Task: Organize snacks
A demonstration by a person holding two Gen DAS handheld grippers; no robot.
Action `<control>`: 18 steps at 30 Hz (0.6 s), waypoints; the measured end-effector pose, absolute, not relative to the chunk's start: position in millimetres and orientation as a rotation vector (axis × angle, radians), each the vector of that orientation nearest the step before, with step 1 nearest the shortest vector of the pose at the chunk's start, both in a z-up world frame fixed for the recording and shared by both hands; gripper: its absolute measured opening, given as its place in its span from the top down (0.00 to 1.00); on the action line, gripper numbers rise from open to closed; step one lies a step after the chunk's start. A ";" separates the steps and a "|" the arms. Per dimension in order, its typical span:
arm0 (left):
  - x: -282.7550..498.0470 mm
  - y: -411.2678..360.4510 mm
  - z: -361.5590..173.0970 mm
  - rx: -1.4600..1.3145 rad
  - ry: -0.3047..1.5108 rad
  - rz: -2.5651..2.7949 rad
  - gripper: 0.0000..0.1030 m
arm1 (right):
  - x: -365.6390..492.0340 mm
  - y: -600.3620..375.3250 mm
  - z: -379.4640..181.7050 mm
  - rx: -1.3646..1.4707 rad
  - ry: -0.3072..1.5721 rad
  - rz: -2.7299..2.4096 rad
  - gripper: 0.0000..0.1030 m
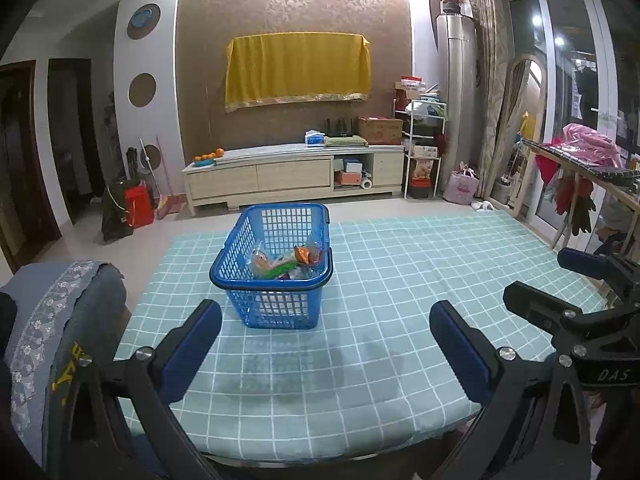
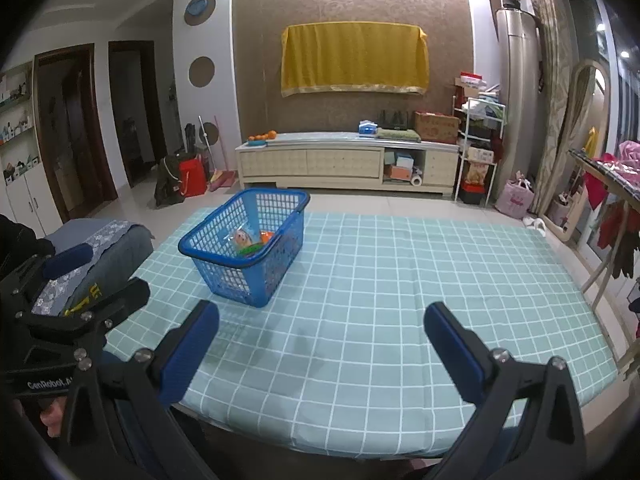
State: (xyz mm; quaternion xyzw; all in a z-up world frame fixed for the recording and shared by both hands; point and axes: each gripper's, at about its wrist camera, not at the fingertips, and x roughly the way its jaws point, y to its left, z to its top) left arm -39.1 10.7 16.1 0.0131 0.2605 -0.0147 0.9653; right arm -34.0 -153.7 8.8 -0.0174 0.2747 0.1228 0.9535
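Note:
A blue plastic basket [image 1: 276,276] [image 2: 244,256] stands on the table with the green checked cloth [image 1: 380,320] [image 2: 380,300]. Several snack packets [image 1: 288,266] [image 2: 250,242] lie inside it, in orange, green and clear wrappers. My left gripper [image 1: 326,334] hangs open over the near part of the table, short of the basket, with nothing between its fingers. My right gripper [image 2: 322,330] is also open and empty, with the basket ahead to its left. Each gripper shows at the edge of the other's view: the right gripper [image 1: 560,280], the left gripper [image 2: 94,276].
A chair with a blue-grey cover [image 1: 52,320] [image 2: 100,248] stands at the table's left side. Beyond the table are a low TV cabinet [image 1: 296,172] and a white shelf rack [image 1: 420,148]. A wooden rack with clothes [image 1: 580,168] stands to the right.

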 end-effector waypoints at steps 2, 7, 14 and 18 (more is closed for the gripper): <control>-37.8 10.2 17.0 0.027 0.528 -0.029 0.00 | -34.1 -153.7 8.4 -0.032 0.559 0.251 0.00; -36.9 10.0 17.1 0.025 0.528 -0.031 0.00 | -34.2 -153.6 8.7 -0.036 0.553 0.248 0.00; -35.5 10.4 14.9 0.007 0.538 -0.042 0.00 | -34.5 -153.8 9.0 -0.033 0.557 0.249 0.00; -35.8 11.3 13.6 -0.001 0.544 -0.047 0.00 | -35.5 -153.2 9.6 -0.036 0.556 0.247 0.00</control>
